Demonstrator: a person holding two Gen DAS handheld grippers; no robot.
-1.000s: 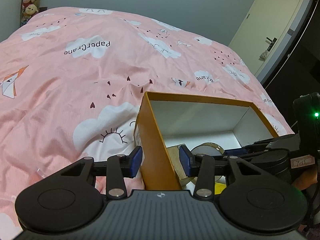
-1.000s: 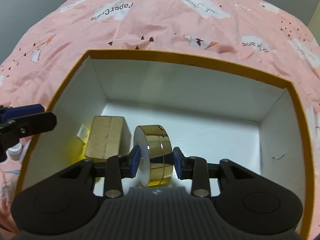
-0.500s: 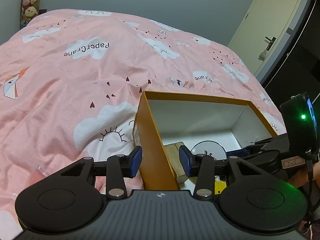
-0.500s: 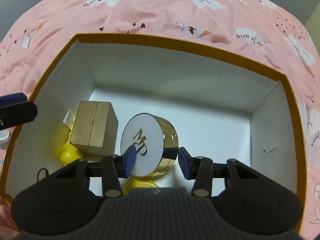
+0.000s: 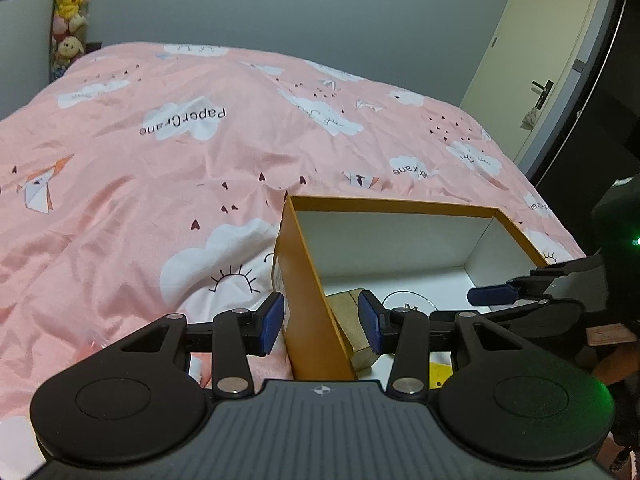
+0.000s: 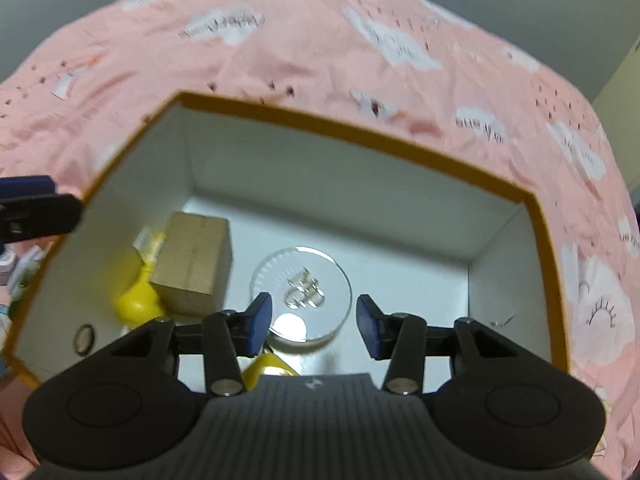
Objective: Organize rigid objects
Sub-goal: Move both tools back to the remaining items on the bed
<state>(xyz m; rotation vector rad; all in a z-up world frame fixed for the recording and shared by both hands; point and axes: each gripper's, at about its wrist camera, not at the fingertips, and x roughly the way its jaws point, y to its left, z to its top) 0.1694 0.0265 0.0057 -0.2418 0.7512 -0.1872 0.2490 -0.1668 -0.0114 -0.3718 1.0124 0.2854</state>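
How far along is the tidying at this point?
Done: the round tin lies flat in the orange box beside the brown block and yellow toy. In hand: nothing; the right gripper is open above the tin, and the left gripper straddles the box wall. Left: small items outside the box's left edge.

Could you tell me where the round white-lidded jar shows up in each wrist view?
Left wrist view: the jar peeks out low in the box, right of centre, mostly hidden behind the left tool.
Right wrist view: the jar lies centre frame on the box floor.
Shared landmark: the brown block beside it.
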